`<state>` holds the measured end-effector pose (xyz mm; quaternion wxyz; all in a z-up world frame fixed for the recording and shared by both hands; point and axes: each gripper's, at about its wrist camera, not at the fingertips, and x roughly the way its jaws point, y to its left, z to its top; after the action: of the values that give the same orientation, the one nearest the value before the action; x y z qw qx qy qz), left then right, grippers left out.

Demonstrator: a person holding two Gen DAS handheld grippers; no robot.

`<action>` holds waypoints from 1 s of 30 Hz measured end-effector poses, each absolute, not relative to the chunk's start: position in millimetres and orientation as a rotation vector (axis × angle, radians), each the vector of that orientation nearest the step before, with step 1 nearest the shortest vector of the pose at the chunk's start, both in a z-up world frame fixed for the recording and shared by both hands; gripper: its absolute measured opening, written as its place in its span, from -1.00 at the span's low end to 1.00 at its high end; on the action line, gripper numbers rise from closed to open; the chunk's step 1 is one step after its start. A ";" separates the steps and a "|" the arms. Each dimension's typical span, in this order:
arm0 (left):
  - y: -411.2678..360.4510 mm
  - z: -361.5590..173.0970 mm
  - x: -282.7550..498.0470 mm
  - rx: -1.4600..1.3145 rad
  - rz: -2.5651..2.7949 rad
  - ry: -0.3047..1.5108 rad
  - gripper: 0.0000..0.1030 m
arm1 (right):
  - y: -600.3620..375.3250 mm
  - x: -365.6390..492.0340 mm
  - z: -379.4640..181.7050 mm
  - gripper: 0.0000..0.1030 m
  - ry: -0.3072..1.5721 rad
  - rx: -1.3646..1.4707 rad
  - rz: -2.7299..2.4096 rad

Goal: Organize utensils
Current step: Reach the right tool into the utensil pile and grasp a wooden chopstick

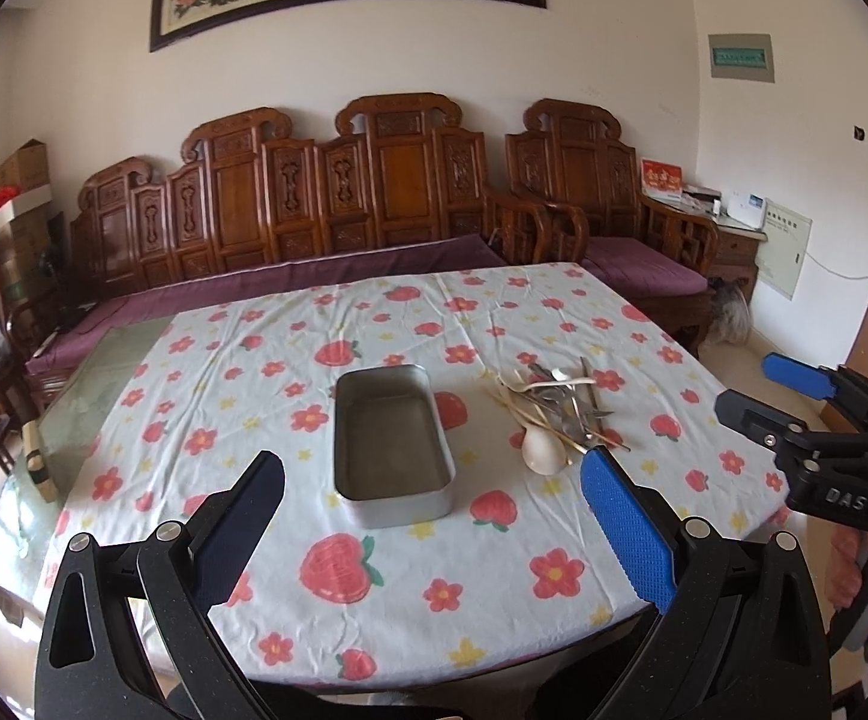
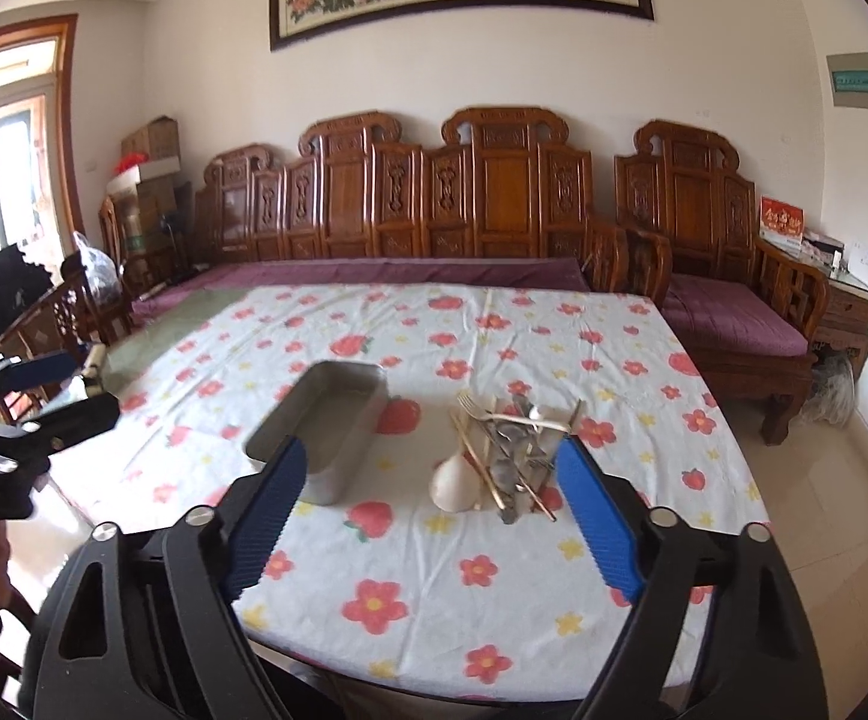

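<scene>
An empty rectangular metal tin [image 1: 410, 510] [image 2: 338, 474] stands mid-table on a strawberry-and-flower cloth [image 1: 374, 570] [image 2: 434, 600]. To its right lies a heap of utensils [image 1: 565, 405] [image 2: 517, 444]: metal forks and spoons, golden chopsticks and a white ceramic spoon [image 1: 541, 450] [image 2: 451, 483]. My left gripper [image 1: 434, 465] [image 2: 89, 387] hovers open near the table's front edge, facing the tin, with nothing between its fingers. My right gripper [image 2: 431, 450] [image 1: 751, 384] is held to its right, open and holding nothing, facing the heap from short of it.
A carved wooden sofa [image 1: 326, 192] with purple cushions runs behind the table, with a matching armchair [image 2: 709, 252] at the right. The cloth leaves bare glass tabletop [image 1: 104, 372] at the left. A wooden chair [image 2: 68, 312] and stacked boxes [image 1: 20, 180] stand on the left.
</scene>
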<state>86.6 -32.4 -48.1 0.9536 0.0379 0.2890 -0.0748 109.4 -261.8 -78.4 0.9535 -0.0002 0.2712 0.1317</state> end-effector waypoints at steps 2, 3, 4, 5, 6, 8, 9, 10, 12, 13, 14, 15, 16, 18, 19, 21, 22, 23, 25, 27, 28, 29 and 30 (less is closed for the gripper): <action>-37.7 -54.2 101.1 0.077 -0.169 0.601 0.86 | -267.7 127.4 -88.9 0.49 0.580 -0.017 0.267; -39.3 -56.9 107.6 0.075 -0.174 0.609 0.86 | -269.3 133.5 -92.7 0.45 0.589 -0.023 0.267; -41.3 -60.6 114.6 0.070 -0.180 0.617 0.86 | -271.8 142.9 -98.1 0.40 0.603 -0.031 0.271; -42.2 -64.0 119.7 0.068 -0.186 0.624 0.86 | -274.3 152.1 -103.1 0.38 0.617 -0.037 0.272; -45.3 -66.5 123.7 0.068 -0.188 0.628 0.86 | -277.3 159.7 -107.5 0.38 0.630 -0.037 0.272; -49.2 -75.7 136.7 0.072 -0.195 0.645 0.86 | -282.1 171.9 -114.9 0.34 0.649 -0.035 0.276; -51.3 -79.4 141.4 0.075 -0.198 0.650 0.86 | -284.8 180.9 -121.6 0.32 0.665 -0.037 0.280; -53.8 -83.9 146.9 0.079 -0.203 0.655 0.86 | -286.9 189.0 -127.9 0.27 0.680 -0.042 0.278; -57.4 -89.5 153.6 0.083 -0.211 0.667 0.86 | -290.9 204.2 -140.9 0.19 0.714 -0.052 0.277; -59.1 -94.8 159.2 0.082 -0.220 0.676 0.86 | -293.1 212.2 -147.7 0.14 0.731 -0.056 0.278; -60.0 -98.7 163.5 0.080 -0.225 0.688 0.86 | -294.7 216.9 -152.2 0.07 0.742 -0.057 0.280; -60.9 -101.9 166.2 0.078 -0.229 0.696 0.86 | -297.4 224.5 -159.1 0.05 0.761 -0.053 0.285; -61.9 -106.5 170.2 0.076 -0.233 0.704 0.86 | -299.9 231.9 -166.2 0.02 0.777 -0.048 0.291; -65.0 -112.6 176.0 0.078 -0.235 0.718 0.86 | -302.7 241.2 -178.4 -0.01 0.800 -0.046 0.298; -66.7 -117.7 179.8 0.083 -0.237 0.728 0.86 | -303.6 247.5 -185.9 -0.03 0.810 -0.047 0.304; -69.9 -124.0 185.1 0.093 -0.240 0.744 0.86 | -303.1 256.6 -196.9 -0.11 0.835 -0.037 0.318; -71.3 -127.3 187.9 0.096 -0.242 0.753 0.86 | -301.3 259.1 -201.2 -0.15 0.846 -0.031 0.334; -72.2 -128.9 189.8 0.095 -0.243 0.759 0.86 | -298.1 264.8 -207.4 -0.19 0.855 -0.034 0.357; -73.1 -135.1 196.6 0.090 -0.249 0.775 0.86 | -291.1 272.1 -214.1 -0.33 0.869 -0.050 0.387; -73.5 -138.8 201.4 0.088 -0.251 0.785 0.86 | -283.3 283.9 -221.9 -0.39 0.883 -0.060 0.414; -73.5 -141.3 204.7 0.085 -0.254 0.792 0.86 | -279.0 291.4 -225.6 -0.45 0.896 -0.062 0.425; -74.1 -142.3 206.8 0.084 -0.256 0.795 0.86 | -275.6 297.2 -227.6 -0.52 0.902 -0.064 0.435; -75.0 -143.3 208.9 0.083 -0.261 0.796 0.86 | -270.6 305.0 -230.0 -0.53 0.912 -0.065 0.456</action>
<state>208.9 -75.0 -143.3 0.9127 0.0404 0.3863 -0.1268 305.0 -270.6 -230.0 0.8724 -0.0312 0.4363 0.2180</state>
